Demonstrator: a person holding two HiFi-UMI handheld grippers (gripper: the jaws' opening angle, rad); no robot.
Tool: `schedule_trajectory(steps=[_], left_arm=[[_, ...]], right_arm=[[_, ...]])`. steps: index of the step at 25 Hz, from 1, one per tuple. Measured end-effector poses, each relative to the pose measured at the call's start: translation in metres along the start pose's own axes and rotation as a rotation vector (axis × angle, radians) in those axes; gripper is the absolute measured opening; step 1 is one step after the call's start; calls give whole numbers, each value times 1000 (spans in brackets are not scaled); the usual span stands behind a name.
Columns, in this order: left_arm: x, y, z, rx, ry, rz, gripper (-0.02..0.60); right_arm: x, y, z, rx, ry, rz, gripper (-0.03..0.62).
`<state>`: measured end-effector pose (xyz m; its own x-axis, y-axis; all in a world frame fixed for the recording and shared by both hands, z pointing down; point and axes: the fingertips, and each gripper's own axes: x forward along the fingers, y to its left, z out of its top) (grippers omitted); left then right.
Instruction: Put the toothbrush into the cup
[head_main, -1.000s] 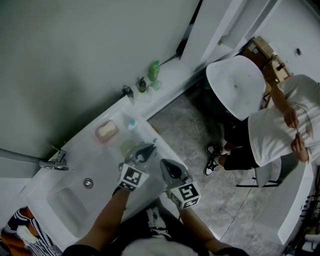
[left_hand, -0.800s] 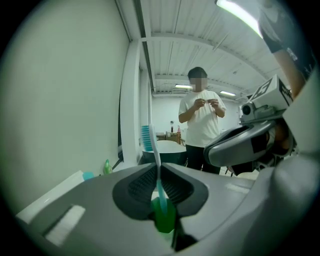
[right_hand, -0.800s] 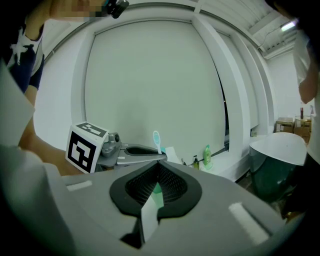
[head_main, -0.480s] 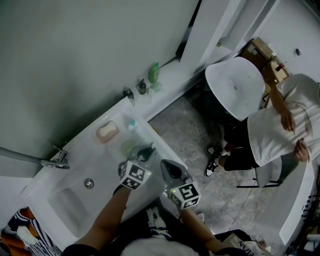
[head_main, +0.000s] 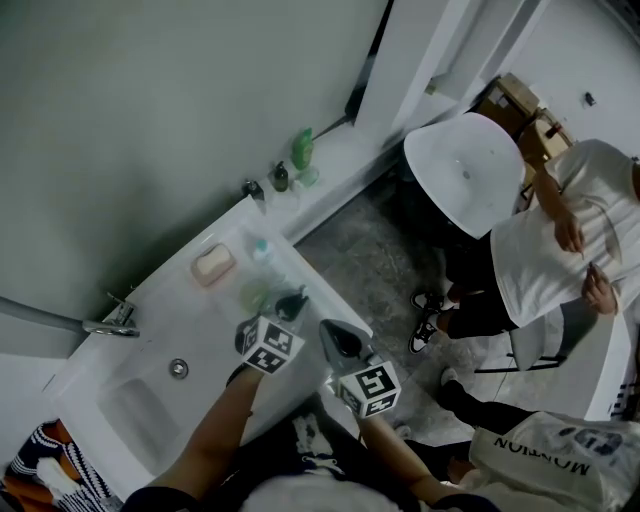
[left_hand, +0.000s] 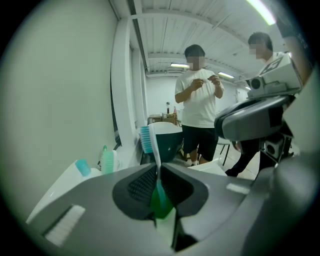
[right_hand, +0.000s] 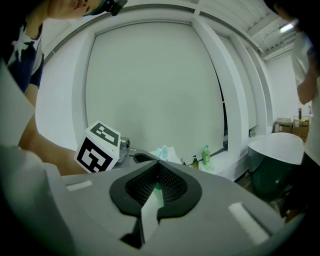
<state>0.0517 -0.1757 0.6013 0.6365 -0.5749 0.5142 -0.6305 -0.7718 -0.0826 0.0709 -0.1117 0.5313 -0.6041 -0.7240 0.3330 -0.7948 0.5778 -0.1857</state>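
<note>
My left gripper (head_main: 293, 300) is shut on the toothbrush (left_hand: 148, 139). In the left gripper view its green handle sits between the jaws, and the white neck with blue bristles sticks up past them. In the head view the brush is hidden by the gripper. The pale green see-through cup (head_main: 256, 296) stands on the basin's right ledge, just left of the left gripper's tip. My right gripper (head_main: 333, 331) hangs beside the left one, over the basin's front edge. It is shut with nothing in it, as the right gripper view (right_hand: 158, 165) shows.
The white basin (head_main: 140, 400) has a faucet (head_main: 108, 325), a drain (head_main: 178, 368) and a soap dish (head_main: 212, 265). A small blue-capped bottle (head_main: 262, 250) stands behind the cup. Green (head_main: 301, 150) and dark (head_main: 281, 178) bottles sit on the sill. People (head_main: 560, 250) and a bag (head_main: 560, 445) are at the right.
My left gripper has sunk and tipped down toward the cup; the brush tip no longer shows in the head view. A white printed bag has come in at lower right.
</note>
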Motion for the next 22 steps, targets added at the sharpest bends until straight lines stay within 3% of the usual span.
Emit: schedule_trajectory(steps=[13,22], left_arm=[[11,-6,-12,19,131,-57,57],[3,-2,-9,3,124,-36,66]], right_arm=[[-4,5,-6,16,11,10,2],[-4,8,-7,27,22,25,2]])
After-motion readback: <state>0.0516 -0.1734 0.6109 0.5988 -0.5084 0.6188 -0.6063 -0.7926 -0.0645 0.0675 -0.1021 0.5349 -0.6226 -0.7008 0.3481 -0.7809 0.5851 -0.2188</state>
